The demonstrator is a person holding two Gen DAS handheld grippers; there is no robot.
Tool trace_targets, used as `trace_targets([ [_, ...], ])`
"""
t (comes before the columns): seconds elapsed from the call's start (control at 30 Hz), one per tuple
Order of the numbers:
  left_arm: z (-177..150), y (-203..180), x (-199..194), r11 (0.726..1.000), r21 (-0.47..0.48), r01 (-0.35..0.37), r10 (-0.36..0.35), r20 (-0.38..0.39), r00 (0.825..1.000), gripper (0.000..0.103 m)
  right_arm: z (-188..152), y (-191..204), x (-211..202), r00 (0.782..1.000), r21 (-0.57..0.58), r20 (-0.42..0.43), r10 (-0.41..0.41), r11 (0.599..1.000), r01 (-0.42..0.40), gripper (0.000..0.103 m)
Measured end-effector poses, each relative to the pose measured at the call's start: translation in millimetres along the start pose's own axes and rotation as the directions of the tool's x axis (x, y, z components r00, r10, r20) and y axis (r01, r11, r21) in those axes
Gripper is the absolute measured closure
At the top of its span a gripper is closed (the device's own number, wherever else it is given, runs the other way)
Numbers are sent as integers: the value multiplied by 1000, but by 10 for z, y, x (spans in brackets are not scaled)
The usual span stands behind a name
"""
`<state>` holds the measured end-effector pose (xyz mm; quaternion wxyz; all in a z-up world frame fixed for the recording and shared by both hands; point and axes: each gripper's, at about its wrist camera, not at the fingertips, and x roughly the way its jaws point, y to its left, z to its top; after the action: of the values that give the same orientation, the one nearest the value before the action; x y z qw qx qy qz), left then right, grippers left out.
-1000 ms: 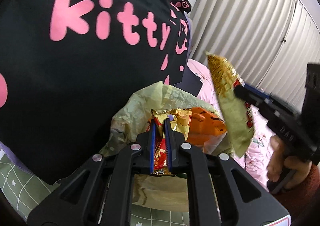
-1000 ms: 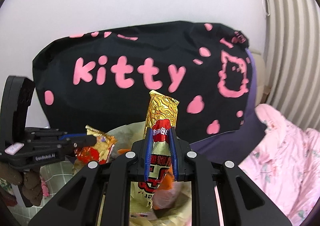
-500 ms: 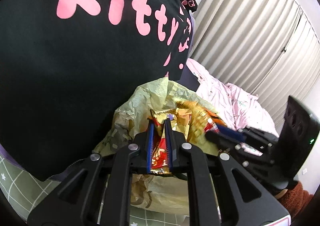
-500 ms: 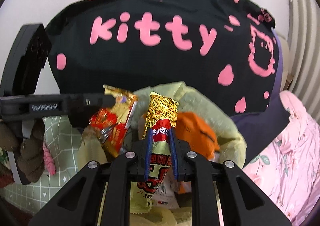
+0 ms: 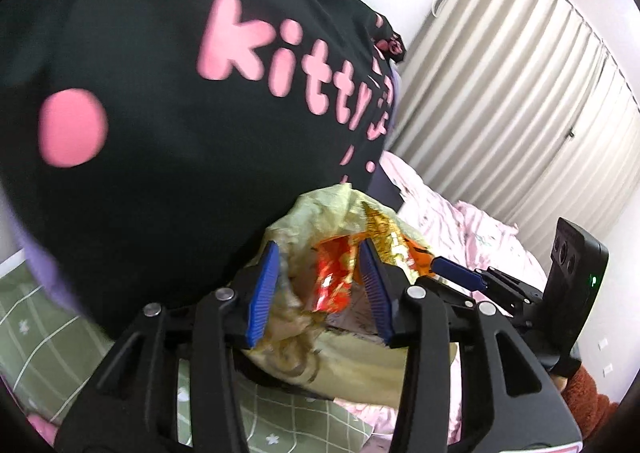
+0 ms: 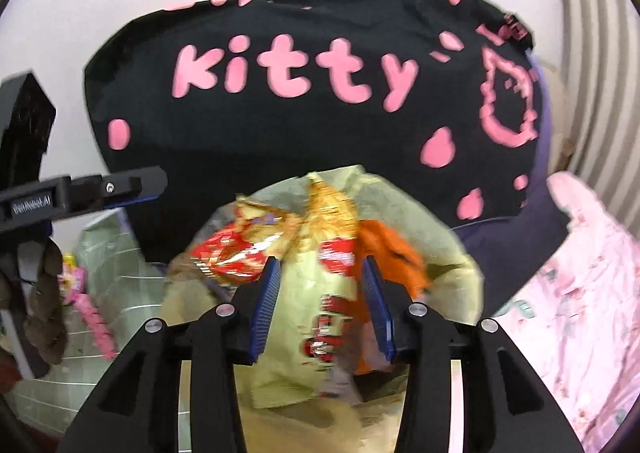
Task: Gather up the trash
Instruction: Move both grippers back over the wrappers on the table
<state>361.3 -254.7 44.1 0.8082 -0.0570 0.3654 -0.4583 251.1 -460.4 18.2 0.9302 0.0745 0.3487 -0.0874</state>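
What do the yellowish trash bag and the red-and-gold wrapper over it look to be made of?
Trash bag: thin plastic film, probably; pale yellow, crinkled, slightly translucent, with soft folds along the rim. Red-and-gold wrapper: metallised foil laminate by the look; it shows bright glints and sharp creases. Motion blur leaves the finer texture of both open.

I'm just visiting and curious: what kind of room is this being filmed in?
Most likely a bedroom. A big black "kitty" cushion leans on the wall, pink floral bedding lies beside it, and pleated curtains cover the window.
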Motion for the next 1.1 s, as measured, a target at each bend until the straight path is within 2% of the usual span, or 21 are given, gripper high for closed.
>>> trace_targets([
  [0.1,-84,126,-146,999,-22,-24,24,5,1000,63,7,125,25,1000,-31,-10,8,999,-8,63],
  [0.23,-281,307,-346,996,-54,-75,76,7,997,63,16,293,10,1000,-72,19,-3,997,5,63],
  [0.33,-465,449,-553,990,-80,-115,117,25,993,63,30,398,-31,999,-75,41,19,997,-16,63],
  [0.43,-705,602,-823,982,-86,-171,176,56,983,63,41,558,-65,997,-92,57,58,994,-52,63],
  [0.57,-1034,880,-1184,954,-107,-279,288,75,955,63,4,890,-66,989,-135,72,129,984,-118,63],
  [0.67,-1301,1212,-1481,914,-157,-375,389,69,919,63,-68,1202,6,981,-178,45,190,968,-179,63],
  [0.73,-1516,1489,-1740,867,-224,-444,468,67,881,63,-126,1411,60,976,-210,25,214,956,-205,63],
  [0.77,-1614,1615,-1866,843,-259,-471,502,65,862,63,-157,1526,98,973,-222,12,230,949,-222,63],
  [0.83,-1830,1889,-2158,780,-327,-533,579,57,813,63,-213,1743,180,964,-232,-19,265,937,-262,63],
  [0.87,-1963,2039,-2331,740,-367,-564,620,46,783,63,-252,1859,226,957,-235,-36,287,929,-287,63],
  [0.93,-2115,2209,-2534,687,-419,-593,663,28,748,63,-340,2132,344,939,-245,-88,333,906,-345,63],
  [1.0,-2299,2335,-2745,640,-469,-609,694,12,720,63,-410,2355,448,923,-259,-128,362,886,-384,63],
  [1.1,-2478,2402,-2927,602,-511,-613,714,1,700,63,-551,2854,648,881,-285,-208,424,836,-469,61],
])
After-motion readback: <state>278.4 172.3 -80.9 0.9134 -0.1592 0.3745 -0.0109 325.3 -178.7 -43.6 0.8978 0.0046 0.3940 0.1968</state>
